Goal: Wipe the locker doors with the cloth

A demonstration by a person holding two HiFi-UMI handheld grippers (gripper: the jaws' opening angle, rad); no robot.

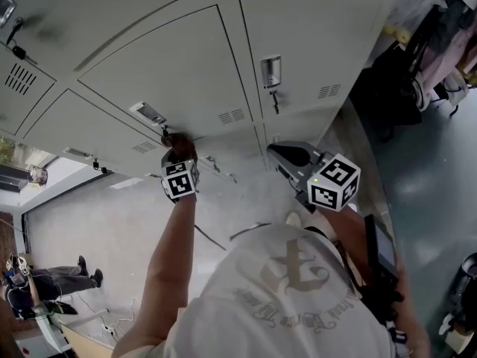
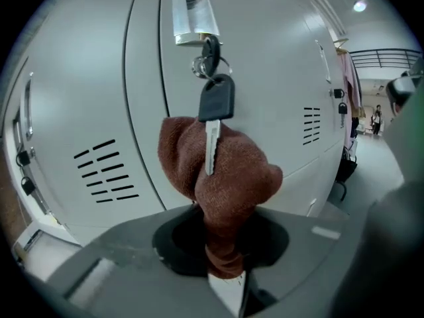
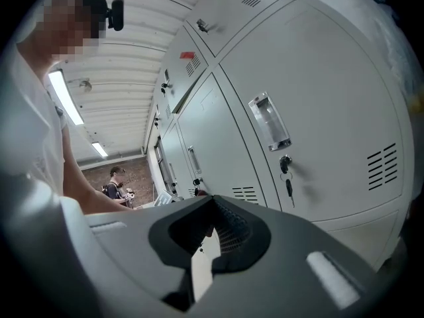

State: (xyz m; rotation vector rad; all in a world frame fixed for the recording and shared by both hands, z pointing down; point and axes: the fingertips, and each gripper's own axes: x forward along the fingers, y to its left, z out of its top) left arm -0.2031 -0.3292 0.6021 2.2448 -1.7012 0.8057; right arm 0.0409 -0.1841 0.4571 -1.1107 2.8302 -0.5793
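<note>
The brown cloth (image 2: 225,177) is bunched between the jaws of my left gripper (image 2: 224,270), which is shut on it. It presses against a grey locker door (image 2: 265,78) just below the lock. A black-headed key (image 2: 215,105) hangs from that lock and lies over the front of the cloth. In the head view the left gripper (image 1: 177,159) holds the cloth (image 1: 179,140) under the door's lock plate (image 1: 149,113). My right gripper (image 1: 279,154) hangs shut and empty to the right, off the doors, and its own view shows the same closed jaws (image 3: 202,257).
Rows of grey lockers (image 1: 313,28) fill the wall, each with a handle (image 3: 269,121), a hanging key (image 3: 287,174) and vent slots (image 2: 103,171). Dark bags and clothes (image 1: 417,58) hang at the right end. A person (image 1: 30,282) stands far off at lower left.
</note>
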